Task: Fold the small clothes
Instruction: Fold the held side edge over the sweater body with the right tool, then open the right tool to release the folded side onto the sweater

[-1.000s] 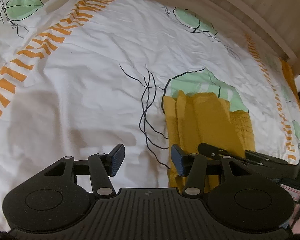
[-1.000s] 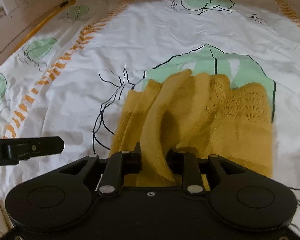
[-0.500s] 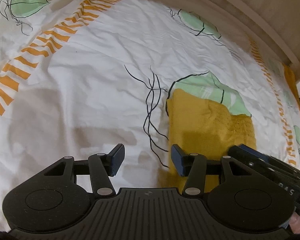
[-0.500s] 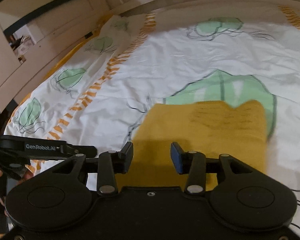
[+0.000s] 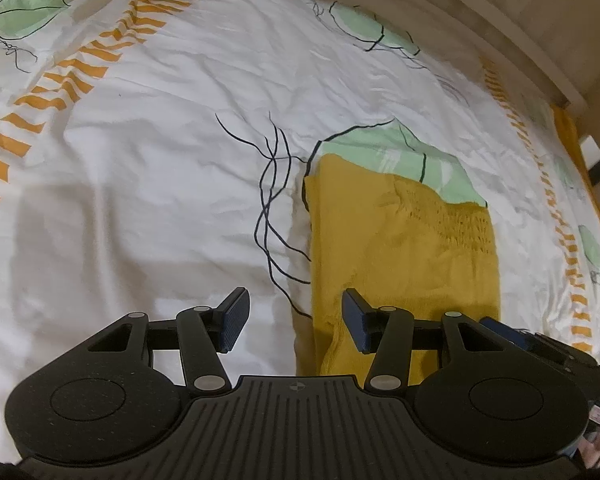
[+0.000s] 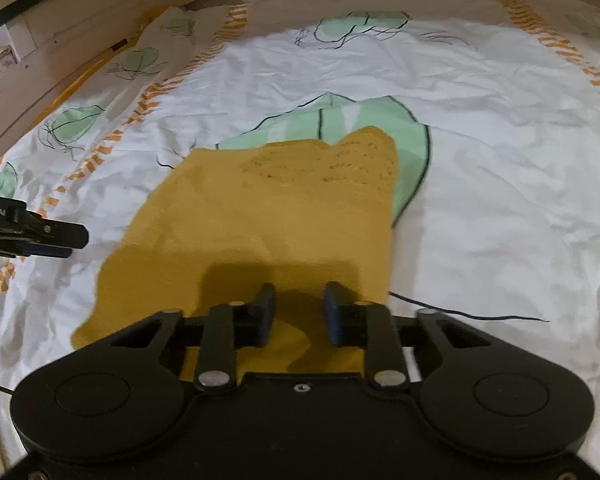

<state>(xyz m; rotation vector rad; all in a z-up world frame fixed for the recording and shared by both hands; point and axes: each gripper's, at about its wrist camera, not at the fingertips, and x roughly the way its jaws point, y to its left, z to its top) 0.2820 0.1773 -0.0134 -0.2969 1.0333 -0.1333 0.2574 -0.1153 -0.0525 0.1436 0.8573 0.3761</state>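
The mustard-yellow knitted garment (image 6: 260, 220) lies folded flat on the white bedsheet printed with green leaves and orange dashes (image 5: 140, 180), its lacy openwork end towards twelve o'clock, partly covering one green leaf.

The right gripper (image 6: 298, 308) tilts steeply down over the near end of the garment, at six o'clock from its middle. Its jaws have just been closing and now stand narrowly apart; yellow fabric shows beneath the gap, but the pads press on nothing.

The left gripper (image 5: 296, 320) also points steeply down, at about eight o'clock from the garment. Its jaws stand wide and hold nothing: the left finger (image 5: 234, 318) hangs over bare sheet, the right finger (image 5: 354, 318) over the garment's near left edge. In the right wrist view it shows at nine o'clock, beside the cloth.
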